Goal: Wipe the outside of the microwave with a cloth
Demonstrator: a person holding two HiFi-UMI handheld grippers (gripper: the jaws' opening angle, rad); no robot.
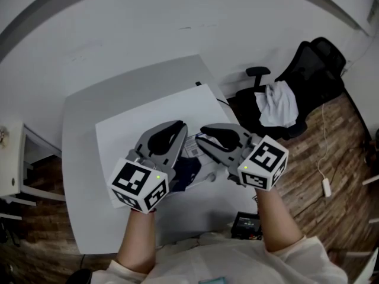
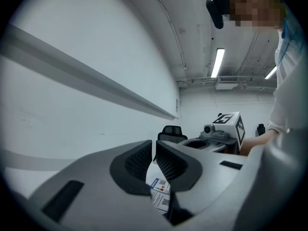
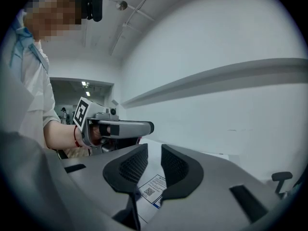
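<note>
Both grippers hover side by side over the white top of the microwave (image 1: 127,132), tips pointing away from me. The left gripper (image 1: 181,128) (image 2: 154,150) has its jaws drawn together to a thin slit, with nothing in them. The right gripper (image 1: 203,134) (image 3: 154,153) stands open with a clear gap, also empty. A dark blue cloth (image 1: 188,171) lies crumpled on the white top under the two grippers, partly hidden by them; neither holds it. A printed label (image 1: 192,147) (image 2: 161,192) (image 3: 153,190) is stuck on the top just beyond the cloth.
The microwave rests on a grey table (image 1: 80,135) against a white wall. A black office chair (image 1: 311,70) with a white cloth (image 1: 278,104) draped on it stands at the right. A black device (image 1: 246,222) lies on the wooden floor. A white cabinet (image 1: 12,158) is at the left.
</note>
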